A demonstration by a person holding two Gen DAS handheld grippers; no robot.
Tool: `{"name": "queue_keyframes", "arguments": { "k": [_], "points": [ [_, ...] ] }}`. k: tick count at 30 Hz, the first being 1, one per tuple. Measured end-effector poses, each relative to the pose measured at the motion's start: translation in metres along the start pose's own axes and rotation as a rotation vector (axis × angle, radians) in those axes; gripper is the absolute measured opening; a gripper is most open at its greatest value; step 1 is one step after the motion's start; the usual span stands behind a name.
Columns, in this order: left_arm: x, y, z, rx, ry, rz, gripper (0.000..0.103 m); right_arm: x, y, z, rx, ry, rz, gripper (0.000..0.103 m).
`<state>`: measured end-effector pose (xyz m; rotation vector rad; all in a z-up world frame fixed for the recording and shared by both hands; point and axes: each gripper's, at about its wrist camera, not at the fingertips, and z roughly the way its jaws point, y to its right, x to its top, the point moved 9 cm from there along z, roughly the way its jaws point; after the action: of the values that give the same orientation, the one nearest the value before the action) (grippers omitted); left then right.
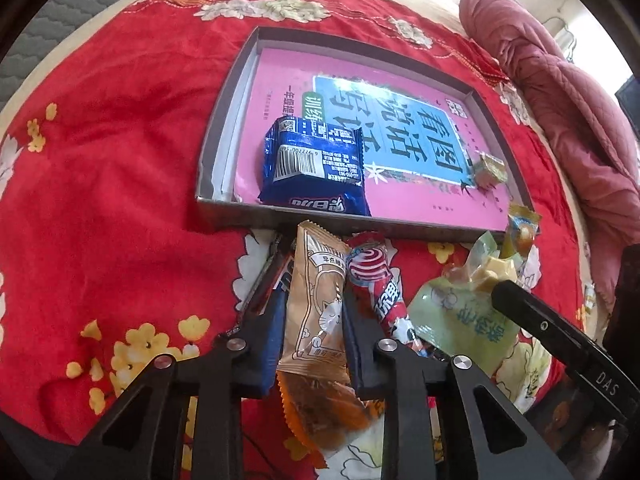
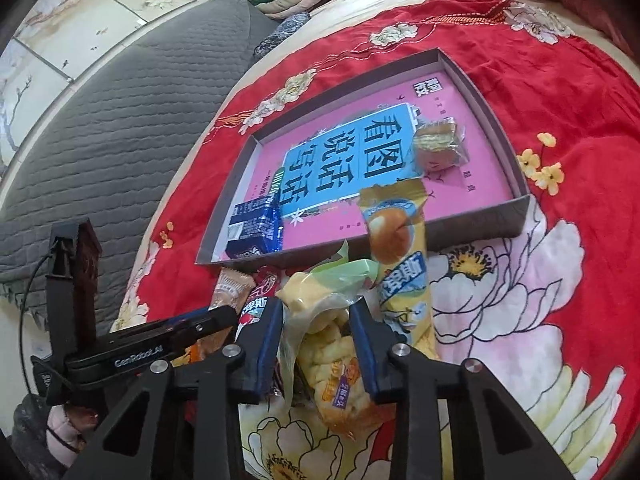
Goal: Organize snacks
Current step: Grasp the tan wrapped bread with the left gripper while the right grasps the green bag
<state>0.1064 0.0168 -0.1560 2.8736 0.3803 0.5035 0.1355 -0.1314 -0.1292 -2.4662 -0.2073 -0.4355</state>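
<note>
Left tool (image 1: 316, 320): jaws drawn in and pinching a tan snack packet (image 1: 316, 316) with a cat drawing, gripped across its middle; the orange lower end of the packet trailed back under the tool.

Right tool (image 2: 316, 340): jaws drawn in on a clear-wrapped pastry (image 2: 324, 344), pads pressing the film on both sides, though how firmly could not be told through the crinkled wrap.

Step in hand: pick-up of two snacks at once from the loose pile, both grips apparently made, neither item clearly off the bed yet. Next move, as judged: lift each clear of its neighbours, carry it over the near wall of the box and set it down in a free spot inside without dragging other packets along.

Adjoining items, on the red flowered bedspread (image 1: 120, 140): a red-and-white packet (image 1: 376, 288) just beside the tan one, touching the left tool's outer finger; a pale green pouch (image 1: 452, 312) between the two tools; a yellow packet (image 2: 400, 256) with a bun picture, its top leaning on the box wall.

Box (image 1: 224, 96): shallow, grey-walled, lying just beyond the pile, floor covered by a pink book (image 1: 280, 80). Already inside: a blue packet (image 1: 316, 168) at the near left corner and a small wrapped cake (image 2: 438, 144) well apart from it, toward the right.
</note>
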Motion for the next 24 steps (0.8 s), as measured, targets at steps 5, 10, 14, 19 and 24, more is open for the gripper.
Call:
{"name": "queue_keyframes", "arguments": {
  "k": [5,10,14,19,24],
  "points": [
    [0.001,-0.002,-0.003,-0.039,0.01,-0.027,0.025,0.004,-0.006,-0.007,0.023,0.031,-0.028,0.033],
    [0.003,-0.006,-0.014,-0.062,0.03,-0.044,0.025,0.007,-0.018,-0.014,0.033,0.065,-0.085,0.032],
    [0.008,-0.006,-0.025,-0.059,0.058,-0.042,0.025,0.006,-0.019,-0.011,0.025,0.054,-0.095,0.032],
    [0.016,-0.003,-0.04,-0.054,0.098,-0.033,0.025,0.009,-0.02,-0.016,0.038,0.073,-0.099,0.032],
    [0.023,0.002,-0.049,-0.057,0.129,-0.02,0.025,0.016,-0.023,-0.023,0.05,0.104,-0.112,0.032]
  ]
}}
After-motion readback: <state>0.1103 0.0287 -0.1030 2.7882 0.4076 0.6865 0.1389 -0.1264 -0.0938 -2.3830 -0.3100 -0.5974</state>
